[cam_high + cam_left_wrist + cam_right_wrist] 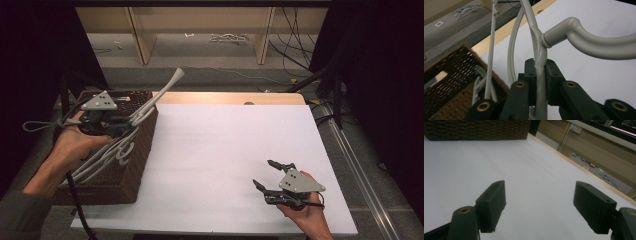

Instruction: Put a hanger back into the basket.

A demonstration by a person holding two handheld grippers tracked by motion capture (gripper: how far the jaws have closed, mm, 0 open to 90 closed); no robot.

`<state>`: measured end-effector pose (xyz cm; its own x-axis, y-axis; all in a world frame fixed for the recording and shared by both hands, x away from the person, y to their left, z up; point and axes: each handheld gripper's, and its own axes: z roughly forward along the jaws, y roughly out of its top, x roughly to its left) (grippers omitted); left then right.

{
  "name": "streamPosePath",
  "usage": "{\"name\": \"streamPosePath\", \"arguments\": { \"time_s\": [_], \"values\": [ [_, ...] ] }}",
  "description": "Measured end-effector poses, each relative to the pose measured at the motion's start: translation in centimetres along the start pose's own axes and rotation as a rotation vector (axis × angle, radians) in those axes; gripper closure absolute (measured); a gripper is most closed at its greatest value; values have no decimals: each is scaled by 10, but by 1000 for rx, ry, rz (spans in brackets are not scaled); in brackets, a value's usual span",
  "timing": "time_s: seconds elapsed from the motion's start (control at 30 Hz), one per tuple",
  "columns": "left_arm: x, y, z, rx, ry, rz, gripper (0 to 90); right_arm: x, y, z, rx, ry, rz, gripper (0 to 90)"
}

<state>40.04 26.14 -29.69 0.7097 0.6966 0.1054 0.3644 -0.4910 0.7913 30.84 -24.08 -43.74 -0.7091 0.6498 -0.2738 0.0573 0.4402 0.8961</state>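
I'm lifting a grey hanger [541,57] out of the wicker basket [135,165] with the left gripper [540,72] clamped on it — right gripper [539,205] gaping, idle — next I'm judging it needs clearing onto the white table [225,150].

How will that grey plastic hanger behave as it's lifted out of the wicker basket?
Probably stiff: the hanger keeps its shape, clamped in the left tool. Likely light, its bars being thin. Its smooth plastic may pivot in that narrow pinch, or snag other hangers in the basket.
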Motion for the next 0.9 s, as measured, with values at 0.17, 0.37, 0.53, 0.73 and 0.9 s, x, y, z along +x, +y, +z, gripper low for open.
{"name": "streamPosePath", "arguments": {
  "time_s": [0.17,0.37,0.53,0.73,0.9],
  "values": [
    [18,-16,-3,-6,38,-8,816,0,0,0,4,8,-2,271],
    [30,-33,-4,3,59,-30,816,0,0,1,-2,3,-1,271],
    [41,-47,-5,8,77,-26,815,1,0,1,-1,4,0,271],
    [51,-64,-7,18,78,-30,815,1,-1,2,4,11,0,271],
    [56,-77,-9,31,80,-36,815,2,0,3,3,14,-5,270]
  ]
}}
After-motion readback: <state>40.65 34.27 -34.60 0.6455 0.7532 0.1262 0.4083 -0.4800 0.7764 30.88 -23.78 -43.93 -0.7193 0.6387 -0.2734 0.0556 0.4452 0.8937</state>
